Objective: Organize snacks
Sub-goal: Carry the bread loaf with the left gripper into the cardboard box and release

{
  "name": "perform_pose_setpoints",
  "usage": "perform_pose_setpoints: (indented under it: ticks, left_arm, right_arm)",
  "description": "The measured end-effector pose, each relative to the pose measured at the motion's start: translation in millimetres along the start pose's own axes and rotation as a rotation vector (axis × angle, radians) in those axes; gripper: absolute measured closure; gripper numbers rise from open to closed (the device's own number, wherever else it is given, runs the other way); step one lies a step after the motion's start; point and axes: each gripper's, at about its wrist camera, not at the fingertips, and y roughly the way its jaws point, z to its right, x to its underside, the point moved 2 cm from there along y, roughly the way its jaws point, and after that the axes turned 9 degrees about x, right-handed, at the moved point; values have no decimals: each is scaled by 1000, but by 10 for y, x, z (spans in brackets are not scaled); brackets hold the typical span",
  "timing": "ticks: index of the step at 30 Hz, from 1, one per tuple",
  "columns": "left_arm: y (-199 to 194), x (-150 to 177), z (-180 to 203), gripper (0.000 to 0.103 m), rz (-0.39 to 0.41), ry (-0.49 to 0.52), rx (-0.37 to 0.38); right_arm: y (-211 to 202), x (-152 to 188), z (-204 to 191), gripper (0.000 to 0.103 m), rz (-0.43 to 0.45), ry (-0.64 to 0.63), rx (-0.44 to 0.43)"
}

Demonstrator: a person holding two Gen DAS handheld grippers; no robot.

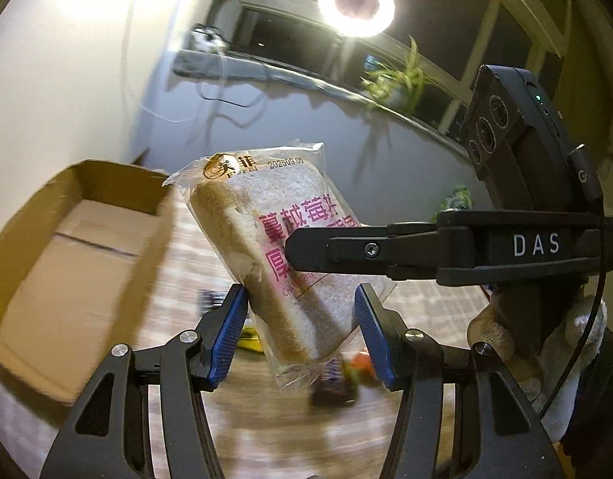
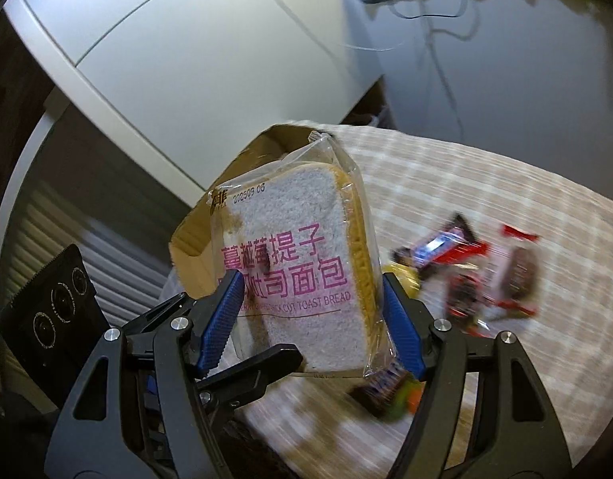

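Observation:
A clear-wrapped slice of toast bread [image 1: 278,247] with pink lettering is held in the air above the table. It stands between the blue pads of my left gripper [image 1: 300,333], whose jaws press its sides. My right gripper [image 2: 310,311] also has the bread [image 2: 302,275] between its pads, touching both edges. In the left wrist view the right gripper's black finger [image 1: 346,249] crosses in front of the pack. An open cardboard box [image 1: 66,255] lies to the left, its inside bare; in the right wrist view it [image 2: 198,247] sits behind the bread.
Several loose snack packs [image 2: 478,275] lie on the checked tablecloth [image 2: 506,183], and more [image 1: 338,375] sit under the bread. A white cabinet [image 2: 186,60] stands behind the box. A ring light [image 1: 356,4] and a plant [image 1: 398,76] are on the window sill.

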Motion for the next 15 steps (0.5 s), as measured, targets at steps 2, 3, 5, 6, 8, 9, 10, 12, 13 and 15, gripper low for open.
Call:
perform_pose_setpoints:
  ticks: [2, 3, 5, 6, 8, 9, 10, 12, 13, 15]
  left_arm:
    - [-106, 14, -135, 48, 18, -20, -21]
    - [-152, 19, -188, 48, 24, -30, -28]
    - [-237, 7, -327, 48, 38, -46, -46]
    - [-292, 11, -387, 48, 43, -51, -55]
    - [-390, -4, -509, 48, 56, -67, -71]
    - [-448, 0, -573, 48, 63, -73, -80]
    - [-514, 9, -638, 48, 70, -80, -92]
    - [-615, 18, -757, 48, 82, -95, -110]
    - [-651, 21, -803, 48, 86, -101, -117]
    - [-739, 41, -899, 48, 95, -113, -133]
  right_arm:
    - [119, -41, -156, 31, -12, -18, -13]
    - [163, -53, -212, 31, -17, -24, -19]
    - [292, -102, -362, 31, -29, -36, -35]
    - [344, -123, -436, 31, -35, -43, -42]
    - [439, -160, -553, 31, -43, -54, -55]
    - [500, -184, -631, 31, -50, -63, -62]
    - [548, -206, -693, 31, -56, -70, -68]
    - [659, -247, -846, 31, -70, -93, -80]
    - [702, -263, -914, 31, -74, -101, -82]
    - [796, -290, -1057, 31, -85, -122, -87]
